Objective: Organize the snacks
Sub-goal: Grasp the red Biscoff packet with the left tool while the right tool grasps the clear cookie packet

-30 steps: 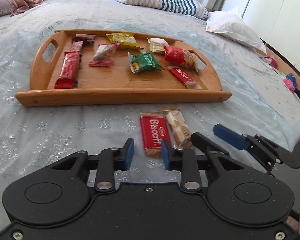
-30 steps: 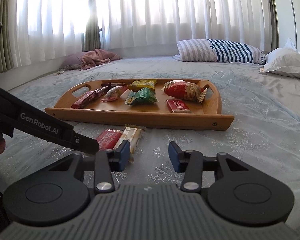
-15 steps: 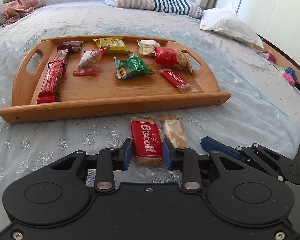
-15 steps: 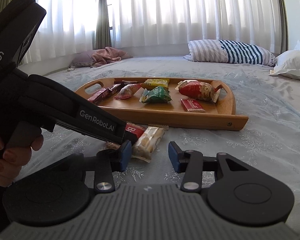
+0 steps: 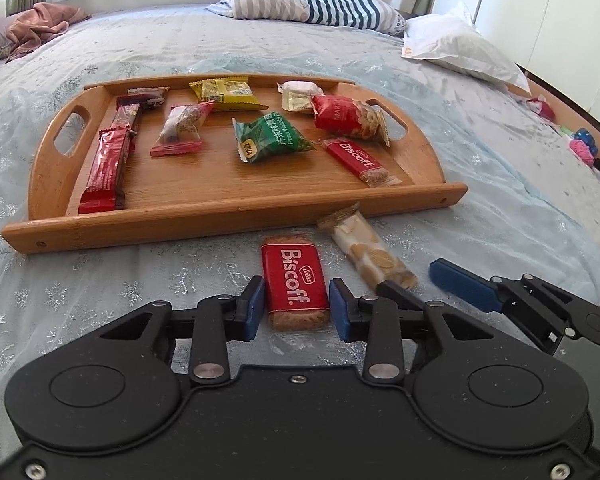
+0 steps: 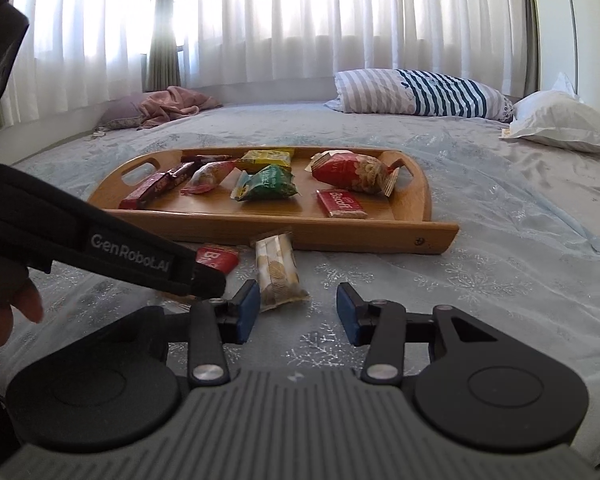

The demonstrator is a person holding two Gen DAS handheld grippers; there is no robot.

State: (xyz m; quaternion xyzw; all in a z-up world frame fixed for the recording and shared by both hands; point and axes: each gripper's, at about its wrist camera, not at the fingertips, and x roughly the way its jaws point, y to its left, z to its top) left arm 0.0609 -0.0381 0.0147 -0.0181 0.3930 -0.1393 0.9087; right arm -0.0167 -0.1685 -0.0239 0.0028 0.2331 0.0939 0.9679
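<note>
Left wrist view looks across a pale blue bedspread (image 5: 100, 280) printed with snowflakes. A striped pillow (image 5: 312, 0) and a white pillow (image 5: 460, 50) lie at the far side, with a pink cloth (image 5: 40, 26) in the far left corner. On the bedspread sits a wooden tray (image 5: 228, 216) with handle slots, holding several snacks: a long red bar (image 5: 106, 164), a yellow packet (image 5: 224, 94), a green packet (image 5: 272, 140) with Chinese characters, a red bag (image 5: 348, 116) showing crackers, and a red Biscoff bar (image 5: 358, 160).

Just in front of the tray, on the bedspread, lie a red biscuit pack (image 5: 294, 284) labelled "Lotus Biscoff" and, beside it to the right, a clear cracker pack (image 5: 366, 252). The left gripper (image 5: 296, 308) straddles the Biscoff pack; its blue pads flank the wrapper without pressing it, and the jaws are opening.

Right wrist view shows the right gripper (image 6: 296, 312) released and empty, the cracker pack just ahead of its left pad. The left gripper's arm, printed "GenRobot.AI", crosses the left of this view and hides most of the Biscoff pack.
</note>
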